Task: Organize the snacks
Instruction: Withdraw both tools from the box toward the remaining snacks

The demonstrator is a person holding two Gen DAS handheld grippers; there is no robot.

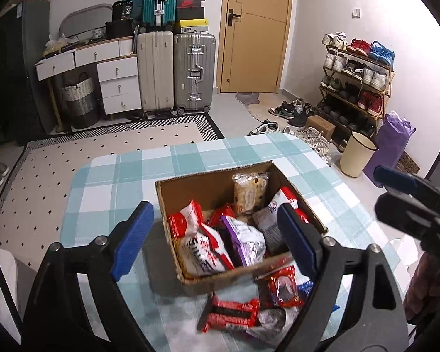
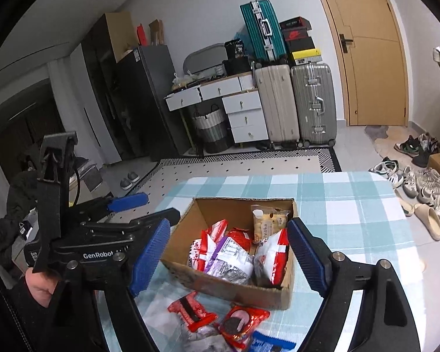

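The cardboard box [image 1: 220,187] sits on the checked tablecloth [image 1: 111,182] and is the landmark here. To the left of the box the cloth lies bare out to its rounded edge, with the dotted rug [image 1: 73,152] on the floor beyond. The left gripper [image 1: 217,240] hangs over the box's near left corner, jaws spread wide with nothing between the blue pads. Inside the box lie snack packets: a purple packet [image 1: 246,240], red-and-white packets [image 1: 202,249] and a pale cookie pack [image 1: 249,193] leaning at the far wall. Against the box's near wall, on the cloth, more snacks lie loose: a red striped bar [image 2: 190,311] and a red round-cookie packet [image 2: 240,322] crowd that side. The right gripper [image 2: 234,258] hovers above the same near edge, released, jaws apart and empty. To the right of the box the cloth is open to its edge; shoes [image 2: 419,187] scatter the floor past it.
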